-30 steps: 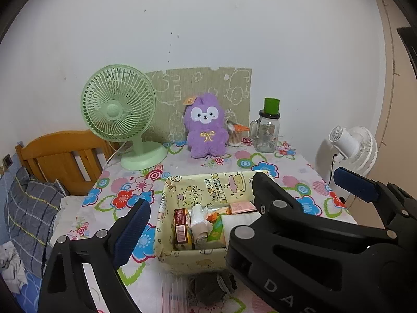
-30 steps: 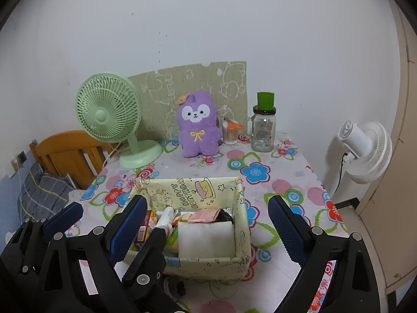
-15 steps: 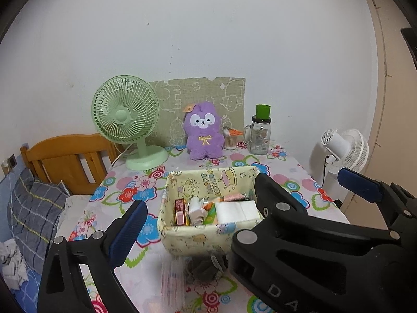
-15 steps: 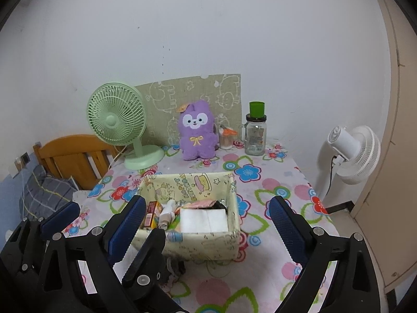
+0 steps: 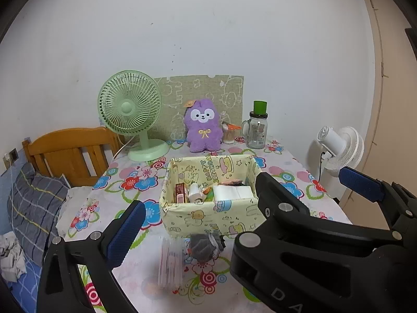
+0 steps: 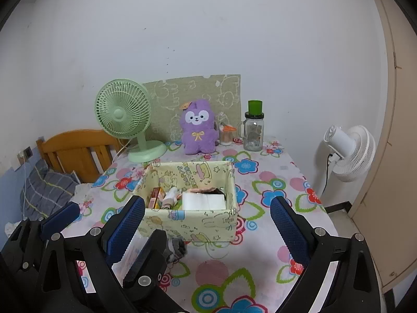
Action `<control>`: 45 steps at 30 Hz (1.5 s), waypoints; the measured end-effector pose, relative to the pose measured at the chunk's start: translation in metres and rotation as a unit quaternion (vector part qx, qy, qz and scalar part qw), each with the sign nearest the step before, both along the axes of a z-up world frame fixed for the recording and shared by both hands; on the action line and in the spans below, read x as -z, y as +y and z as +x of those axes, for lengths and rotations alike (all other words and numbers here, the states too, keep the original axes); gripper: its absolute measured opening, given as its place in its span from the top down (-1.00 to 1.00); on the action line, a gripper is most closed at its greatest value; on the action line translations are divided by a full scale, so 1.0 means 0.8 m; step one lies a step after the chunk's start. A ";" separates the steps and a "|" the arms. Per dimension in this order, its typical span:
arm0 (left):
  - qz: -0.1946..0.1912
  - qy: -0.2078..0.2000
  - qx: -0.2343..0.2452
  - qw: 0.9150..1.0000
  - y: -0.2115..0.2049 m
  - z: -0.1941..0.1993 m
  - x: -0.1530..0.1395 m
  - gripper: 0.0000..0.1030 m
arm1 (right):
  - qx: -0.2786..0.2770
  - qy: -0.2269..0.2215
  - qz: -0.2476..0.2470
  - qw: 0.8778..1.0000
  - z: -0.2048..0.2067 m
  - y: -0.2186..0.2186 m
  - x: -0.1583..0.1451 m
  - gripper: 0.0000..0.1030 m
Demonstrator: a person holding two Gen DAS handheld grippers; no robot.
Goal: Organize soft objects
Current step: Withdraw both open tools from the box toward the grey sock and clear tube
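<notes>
step: both claws back off the counter, nothing gripped | left claw [image 5: 237, 195] spread, just widening | right claw [image 6: 208, 224] spread | next: reach grey sock [image 5: 206, 244] before fabric bin [image 5: 208, 216]

A matt flowered cloth [image 5: 125, 180] covers the bench. The purple toy [image 5: 203, 127] is fluffy plush, the jar [image 5: 256, 131] clear glass, the fan [image 5: 130, 109] smooth green plastic, the headboard [image 5: 67, 151] varnished wood.

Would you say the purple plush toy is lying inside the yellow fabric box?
No, the purple plush toy sits upright behind the yellow fabric box.
</notes>
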State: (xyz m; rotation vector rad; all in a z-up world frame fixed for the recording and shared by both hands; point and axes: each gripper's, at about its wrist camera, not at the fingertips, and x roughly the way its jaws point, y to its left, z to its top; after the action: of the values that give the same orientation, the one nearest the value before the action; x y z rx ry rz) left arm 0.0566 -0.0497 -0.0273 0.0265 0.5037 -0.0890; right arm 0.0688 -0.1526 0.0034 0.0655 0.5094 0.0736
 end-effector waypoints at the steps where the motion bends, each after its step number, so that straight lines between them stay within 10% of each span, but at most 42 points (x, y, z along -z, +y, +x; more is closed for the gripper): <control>1: 0.000 0.001 0.001 1.000 0.002 -0.002 0.002 -0.97 | 0.001 0.000 -0.001 1.000 -0.002 0.000 0.001 -0.91; 45: 0.000 0.095 0.007 0.995 0.040 0.016 0.113 -0.67 | -0.016 0.074 -0.003 0.997 0.018 0.046 0.120 -0.91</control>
State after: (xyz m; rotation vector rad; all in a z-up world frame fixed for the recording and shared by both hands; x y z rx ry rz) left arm 0.0696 -0.0178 -0.1178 0.0228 0.6945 -0.1065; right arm 0.0833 -0.1160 -0.0926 0.0566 0.6592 0.0984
